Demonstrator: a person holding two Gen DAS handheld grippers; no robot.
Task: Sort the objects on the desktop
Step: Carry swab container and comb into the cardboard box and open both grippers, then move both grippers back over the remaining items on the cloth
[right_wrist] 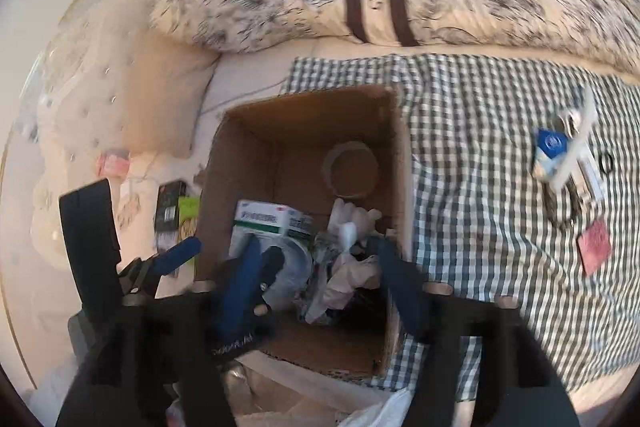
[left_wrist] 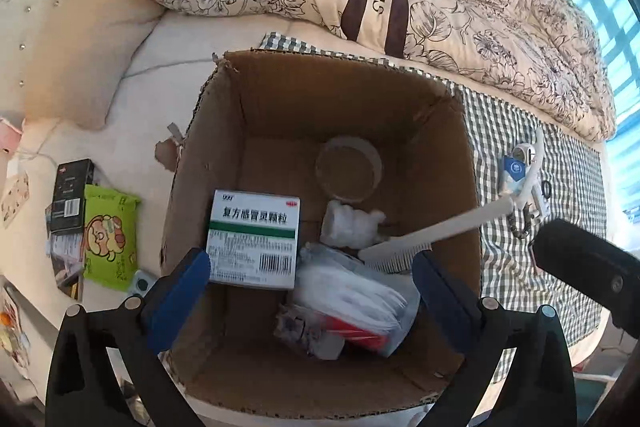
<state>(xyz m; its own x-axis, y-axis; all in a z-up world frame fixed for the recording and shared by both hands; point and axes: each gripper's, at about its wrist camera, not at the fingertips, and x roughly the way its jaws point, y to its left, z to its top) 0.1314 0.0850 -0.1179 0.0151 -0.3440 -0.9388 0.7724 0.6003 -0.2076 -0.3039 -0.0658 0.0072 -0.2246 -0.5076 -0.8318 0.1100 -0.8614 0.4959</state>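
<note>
Here, at the left edge of the left wrist view, we see a black packet [left_wrist: 69, 195] and a green snack packet [left_wrist: 108, 239] lying on the bed beside the cardboard box [left_wrist: 280, 95]. Low in the frame, our left tool [left_wrist: 311, 283] hangs over the box with its jaws spread wide and nothing between them. Inside the box, from left to right, lie a white and green medicine box [left_wrist: 254, 243], a roll of tape [left_wrist: 348, 167], a clear plastic bag [left_wrist: 352, 299] and a white comb [left_wrist: 432, 233] that leans on the right wall. Right of the box, on the checked cloth [left_wrist: 560, 267], sits a small blue and white carton [left_wrist: 514, 173]. In the blurred right wrist view, our right tool [right_wrist: 316, 275] also stands part open and empty above the box.
</note>
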